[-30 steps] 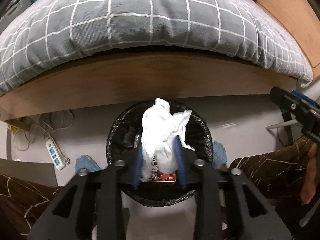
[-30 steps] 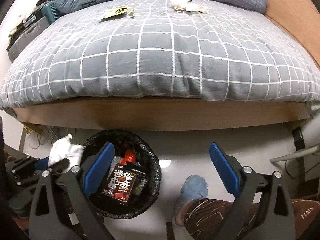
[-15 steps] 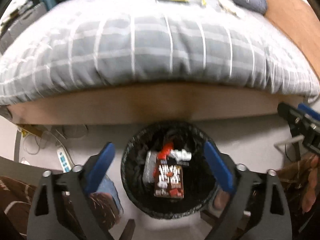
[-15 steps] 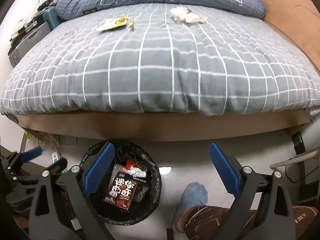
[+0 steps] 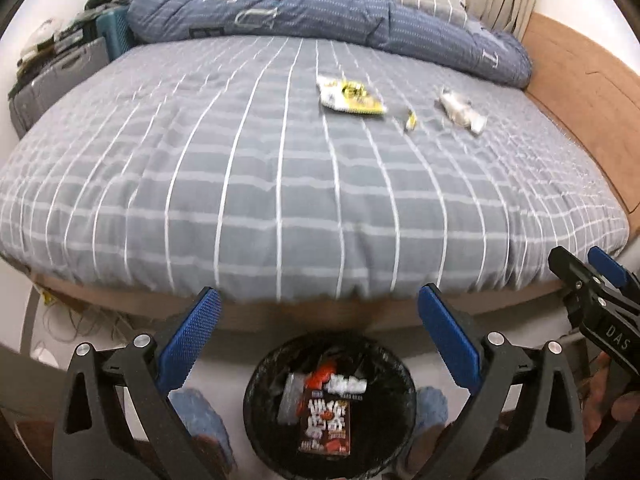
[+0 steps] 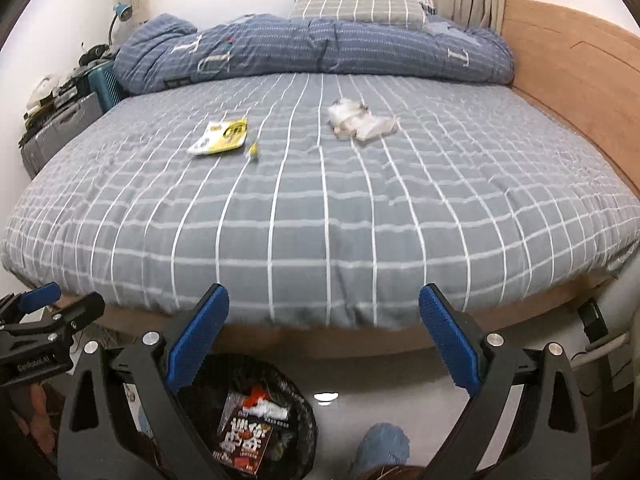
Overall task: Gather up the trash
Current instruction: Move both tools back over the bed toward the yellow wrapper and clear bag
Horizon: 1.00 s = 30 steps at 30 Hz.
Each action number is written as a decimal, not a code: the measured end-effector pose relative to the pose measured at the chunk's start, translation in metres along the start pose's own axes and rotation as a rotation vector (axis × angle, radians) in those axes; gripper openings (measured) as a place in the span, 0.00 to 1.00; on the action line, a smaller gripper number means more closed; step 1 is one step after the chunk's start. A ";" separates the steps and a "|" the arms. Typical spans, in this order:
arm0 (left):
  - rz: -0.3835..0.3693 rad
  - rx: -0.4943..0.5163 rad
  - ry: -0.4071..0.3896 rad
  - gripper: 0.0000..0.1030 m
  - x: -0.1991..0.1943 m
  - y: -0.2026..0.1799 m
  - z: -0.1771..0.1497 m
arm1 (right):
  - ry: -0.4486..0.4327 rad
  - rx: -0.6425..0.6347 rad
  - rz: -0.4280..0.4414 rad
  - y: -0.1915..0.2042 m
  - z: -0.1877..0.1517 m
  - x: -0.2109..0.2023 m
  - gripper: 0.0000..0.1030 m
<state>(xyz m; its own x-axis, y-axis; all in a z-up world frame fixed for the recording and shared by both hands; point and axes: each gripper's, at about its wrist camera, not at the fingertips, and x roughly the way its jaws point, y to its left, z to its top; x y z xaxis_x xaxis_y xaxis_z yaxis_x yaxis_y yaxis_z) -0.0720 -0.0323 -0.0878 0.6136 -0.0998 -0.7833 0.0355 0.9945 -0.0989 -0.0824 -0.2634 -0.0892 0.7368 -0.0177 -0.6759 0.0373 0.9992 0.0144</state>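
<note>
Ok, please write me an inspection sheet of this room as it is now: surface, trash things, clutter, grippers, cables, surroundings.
Surface: grey checked bedcover, mostly bare.
Job's things: yellow wrapper, small yellow scrap and crumpled white paper lie on the bed; black bin on the floor holds a dark red box and other trash.
Clutter: grey cases beside the bed.
Grippers: left gripper opening, empty; right gripper open, empty.
Cables: wires under the bed's corner.
Surroundings: blue duvet, pillow, wooden board, window.

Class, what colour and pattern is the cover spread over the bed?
Grey with a white grid check, the bed cover shows best in the right wrist view.
</note>
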 end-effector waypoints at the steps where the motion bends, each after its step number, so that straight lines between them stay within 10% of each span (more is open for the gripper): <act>1: -0.002 0.005 -0.014 0.94 0.000 -0.003 0.006 | -0.011 0.005 -0.002 -0.001 0.005 0.000 0.89; 30: 0.021 0.032 -0.080 0.94 0.089 -0.017 0.146 | -0.036 0.018 -0.058 -0.021 0.116 0.096 0.89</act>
<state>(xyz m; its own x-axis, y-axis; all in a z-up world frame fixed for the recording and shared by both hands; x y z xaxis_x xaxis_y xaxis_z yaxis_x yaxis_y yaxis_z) 0.0971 -0.0529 -0.0658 0.6753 -0.0770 -0.7335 0.0465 0.9970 -0.0618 0.0658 -0.2903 -0.0694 0.7565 -0.0773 -0.6494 0.0925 0.9957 -0.0108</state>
